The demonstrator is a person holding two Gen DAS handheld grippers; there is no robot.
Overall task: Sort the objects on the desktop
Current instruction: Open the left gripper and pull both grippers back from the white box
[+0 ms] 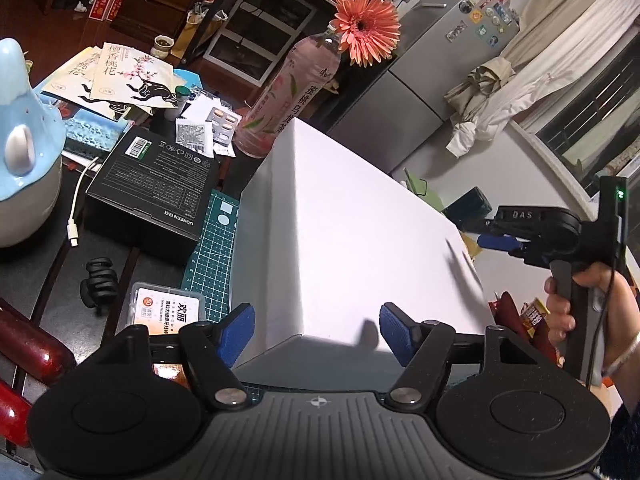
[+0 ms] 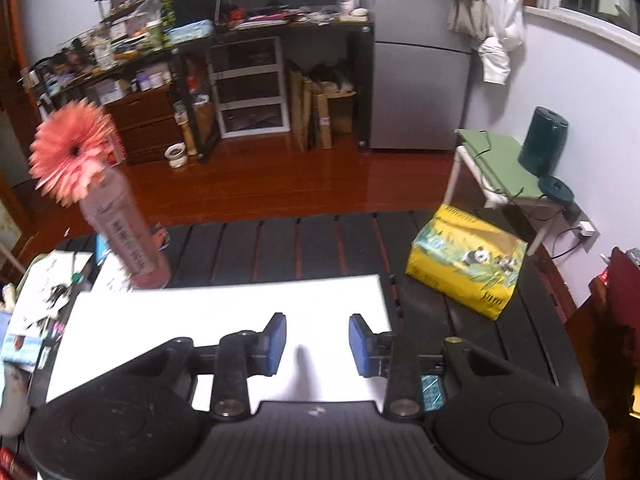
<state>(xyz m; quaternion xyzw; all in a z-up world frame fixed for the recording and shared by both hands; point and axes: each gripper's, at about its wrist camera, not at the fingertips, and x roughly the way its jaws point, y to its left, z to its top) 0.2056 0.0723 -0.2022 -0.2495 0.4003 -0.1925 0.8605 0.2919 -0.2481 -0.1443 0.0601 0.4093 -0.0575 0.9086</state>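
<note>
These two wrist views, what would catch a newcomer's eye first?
A big white box fills the middle of the dark table, just ahead of both grippers. Behind it on the left, an orange-pink flower stands in a pink drink bottle. A yellow panda-print pack lies at the table's far right.

White box (image 1: 360, 240) hides the green cutting mat (image 1: 212, 248) beneath; gerbera (image 2: 68, 152) motion-blurred; snack packets (image 1: 528, 316) half hidden behind box corner.

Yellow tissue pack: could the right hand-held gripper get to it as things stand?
Probably yes. The tissue pack lies alone on the dark table, ahead and to the right of the right hand-held gripper, with bare slats around it. The gripper's jaws stand apart and empty over the white box.
</note>
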